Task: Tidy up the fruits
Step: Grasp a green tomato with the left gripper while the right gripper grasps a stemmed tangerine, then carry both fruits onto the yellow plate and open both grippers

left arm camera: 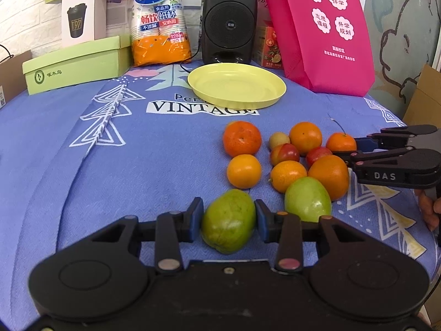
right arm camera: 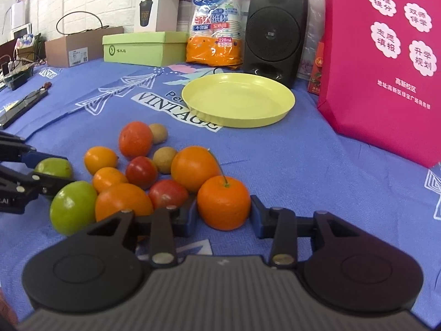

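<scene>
A pile of oranges, red plums, small brown fruits and two green fruits lies on the blue cloth. My left gripper (left arm camera: 229, 219) is shut on a green fruit (left arm camera: 228, 220) that rests on the cloth; it also shows at the left of the right wrist view (right arm camera: 53, 167). My right gripper (right arm camera: 223, 211) is shut on a stemmed orange (right arm camera: 223, 206), at the pile's right edge in the left wrist view (left arm camera: 341, 142). The second green fruit (left arm camera: 307, 199) lies beside the first. An empty yellow plate (left arm camera: 236, 86) stands behind the pile, also in the right wrist view (right arm camera: 238, 99).
A black speaker (left arm camera: 228, 19), an orange pack of paper cups (left arm camera: 160, 22), a green box (left arm camera: 74, 64) and a pink bag (left arm camera: 319, 27) line the back edge. A dark flat device (right arm camera: 22, 107) lies at the far left of the cloth.
</scene>
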The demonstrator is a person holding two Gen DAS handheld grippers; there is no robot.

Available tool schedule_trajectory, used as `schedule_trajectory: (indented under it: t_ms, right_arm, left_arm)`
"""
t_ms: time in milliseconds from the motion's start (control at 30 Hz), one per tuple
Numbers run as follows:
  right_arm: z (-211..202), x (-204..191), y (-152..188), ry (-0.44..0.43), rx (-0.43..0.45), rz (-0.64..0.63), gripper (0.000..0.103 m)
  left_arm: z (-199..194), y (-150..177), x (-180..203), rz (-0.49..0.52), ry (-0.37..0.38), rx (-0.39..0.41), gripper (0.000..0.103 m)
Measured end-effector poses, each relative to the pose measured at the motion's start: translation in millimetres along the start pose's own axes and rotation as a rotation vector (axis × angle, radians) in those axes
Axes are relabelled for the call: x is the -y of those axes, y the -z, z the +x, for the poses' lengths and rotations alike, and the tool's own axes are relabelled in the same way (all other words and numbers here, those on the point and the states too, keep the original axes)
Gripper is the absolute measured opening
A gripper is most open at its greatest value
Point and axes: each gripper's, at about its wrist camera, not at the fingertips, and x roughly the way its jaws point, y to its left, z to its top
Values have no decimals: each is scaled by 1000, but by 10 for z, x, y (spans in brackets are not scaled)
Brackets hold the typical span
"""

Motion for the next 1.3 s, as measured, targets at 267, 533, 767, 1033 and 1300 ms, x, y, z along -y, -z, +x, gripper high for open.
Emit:
schedule_trajectory:
  t_ms: [267,533,767,1033,1300]
  right_arm:
    - [-252,20,109,1,1,5,38]
    - [-371,107,15,9,25,-18,38]
    - [-160,234,-306,-23,58,-31,38]
    - [563,348,-866,-32,86,-61,38]
    - [1220,384,-1116,-27,37,-78,38]
  left_arm:
    - [-192,68,-241,-31,29,44,39]
    - [-119,19,-357,-15,41,62,39]
    - [278,-379,-516,-25,73,94,39]
    - [1215,-1108,-523,2,37,67,39]
    - [2087,-1303,-479,2,-21,-18,39]
